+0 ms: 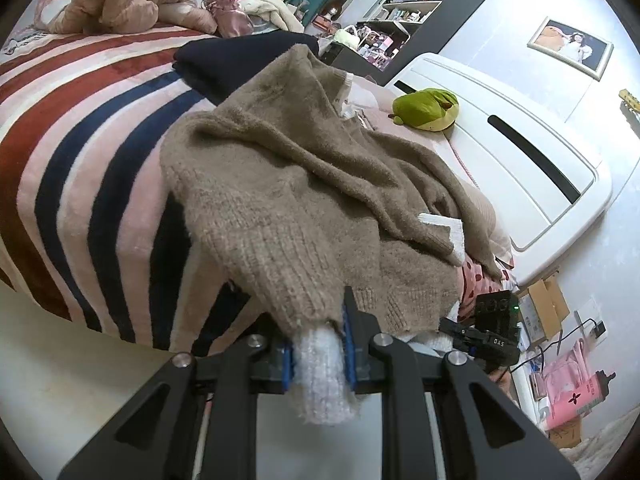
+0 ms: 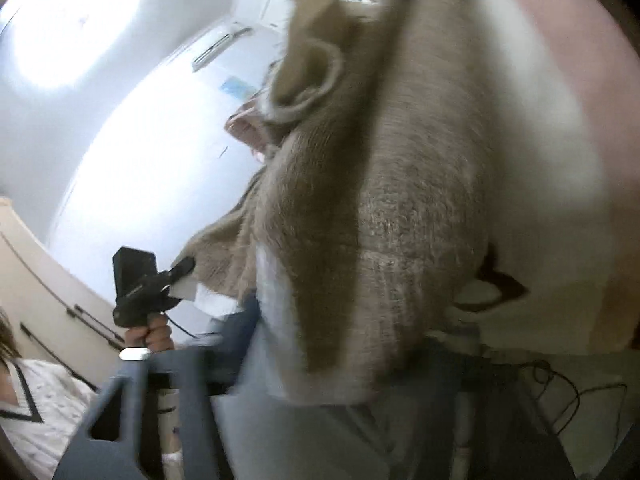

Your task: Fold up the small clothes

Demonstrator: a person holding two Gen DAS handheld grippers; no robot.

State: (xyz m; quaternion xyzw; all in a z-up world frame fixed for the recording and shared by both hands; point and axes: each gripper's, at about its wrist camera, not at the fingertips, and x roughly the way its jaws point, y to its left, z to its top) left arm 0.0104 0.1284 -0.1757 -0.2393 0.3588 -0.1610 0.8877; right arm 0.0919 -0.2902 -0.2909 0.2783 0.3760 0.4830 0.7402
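Note:
A brown knit sweater (image 1: 288, 192) with white cuffs lies bunched on the striped bed. My left gripper (image 1: 318, 354) is shut on its white sleeve cuff (image 1: 322, 376) at the bed's near edge. In the left wrist view my right gripper (image 1: 476, 334) is at the sweater's hem on the right. In the blurred right wrist view the sweater (image 2: 384, 200) hangs over my right gripper (image 2: 340, 368) and hides its fingers; it seems shut on the hem. The left gripper (image 2: 180, 276) also shows there, holding the white cuff.
The striped blanket (image 1: 80, 152) covers the bed. A folded dark garment (image 1: 232, 60) lies behind the sweater. A green plush (image 1: 426, 109) sits by the white headboard (image 1: 520, 168). Pink clothes are piled at the far end. Shelves and boxes stand by the wall.

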